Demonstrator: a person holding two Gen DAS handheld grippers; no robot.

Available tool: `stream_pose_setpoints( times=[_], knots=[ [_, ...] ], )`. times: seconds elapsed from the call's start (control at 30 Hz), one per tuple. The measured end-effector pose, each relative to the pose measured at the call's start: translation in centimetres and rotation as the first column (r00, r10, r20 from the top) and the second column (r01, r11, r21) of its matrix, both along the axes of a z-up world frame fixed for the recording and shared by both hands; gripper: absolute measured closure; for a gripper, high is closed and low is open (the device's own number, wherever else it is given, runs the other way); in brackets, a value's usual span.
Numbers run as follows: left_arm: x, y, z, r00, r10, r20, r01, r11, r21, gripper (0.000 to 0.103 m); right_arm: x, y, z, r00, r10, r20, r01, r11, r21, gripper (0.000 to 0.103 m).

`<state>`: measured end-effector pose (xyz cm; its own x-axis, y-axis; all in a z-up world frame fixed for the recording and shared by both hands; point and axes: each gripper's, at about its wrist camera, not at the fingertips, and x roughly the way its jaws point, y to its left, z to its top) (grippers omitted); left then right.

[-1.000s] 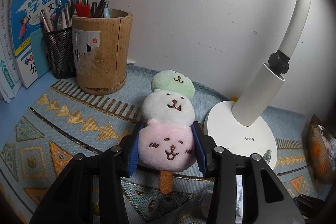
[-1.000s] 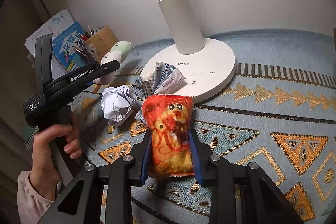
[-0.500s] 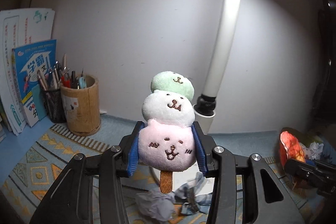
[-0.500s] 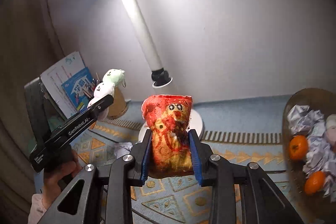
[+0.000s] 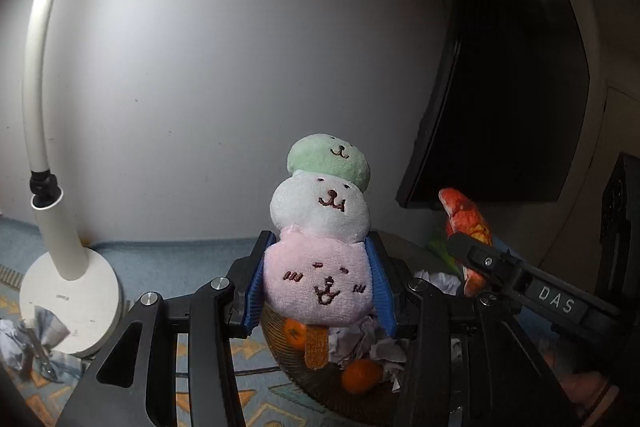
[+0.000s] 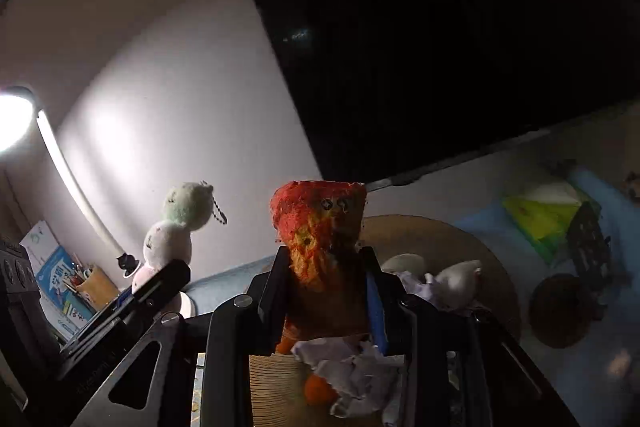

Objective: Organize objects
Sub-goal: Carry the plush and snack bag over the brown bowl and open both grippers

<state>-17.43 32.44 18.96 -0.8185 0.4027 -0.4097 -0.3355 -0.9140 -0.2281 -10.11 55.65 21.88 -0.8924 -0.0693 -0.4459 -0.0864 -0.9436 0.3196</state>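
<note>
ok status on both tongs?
Left tongs shut on dango plush. Right tongs shut on orange plush. Both above basket holding crumpled paper, oranges.

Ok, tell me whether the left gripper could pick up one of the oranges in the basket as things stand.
Probably not yet. The left gripper is shut on the three-ball plush skewer, so its jaws are occupied. The orange lies just below in the woven basket, beside crumpled paper, otherwise exposed.

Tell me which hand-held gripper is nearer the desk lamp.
Left. The left hand-held gripper, holding the plush skewer, sits just right of the desk lamp; the right hand-held gripper is farther right, past it.
</note>
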Motion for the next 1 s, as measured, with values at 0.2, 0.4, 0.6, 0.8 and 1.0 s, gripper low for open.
stream_pose_setpoints(
  times=[0.2, 0.4, 0.6, 0.8, 1.0],
  knots=[
    [-0.5, 1.8, -1.3, 0.999, -0.004, 0.037, 0.005, 1.0, -0.026, 0.061, 0.3, 2.9, -1.3, 0.999, -0.05, 0.016, 0.051, 0.996, -0.072, 0.071],
    [-1.3, 1.3, -1.6, 0.999, -0.017, 0.051, 0.019, 1.0, -0.025, 0.061, 1.0, 3.2, -0.8, 0.996, -0.075, 0.045, 0.077, 0.996, -0.049, 0.071],
    [-2.9, 0.0, -3.8, 0.995, -0.063, 0.077, 0.066, 0.997, -0.045, 0.058, 1.6, 2.8, 0.1, 0.984, -0.149, 0.094, 0.151, 0.988, -0.02, 0.068],
    [-3.5, 1.5, -4.9, 0.995, -0.049, 0.089, 0.062, 0.986, -0.153, 0.0, 0.9, 3.4, -0.5, 0.975, -0.178, 0.13, 0.181, 0.984, -0.008, 0.0],
    [-4.4, 1.2, -5.7, 0.995, -0.04, 0.096, 0.054, 0.988, -0.144, 0.001, 1.3, 2.7, -0.3, 0.978, -0.171, 0.117, 0.174, 0.985, -0.019, 0.0]
  ],
)
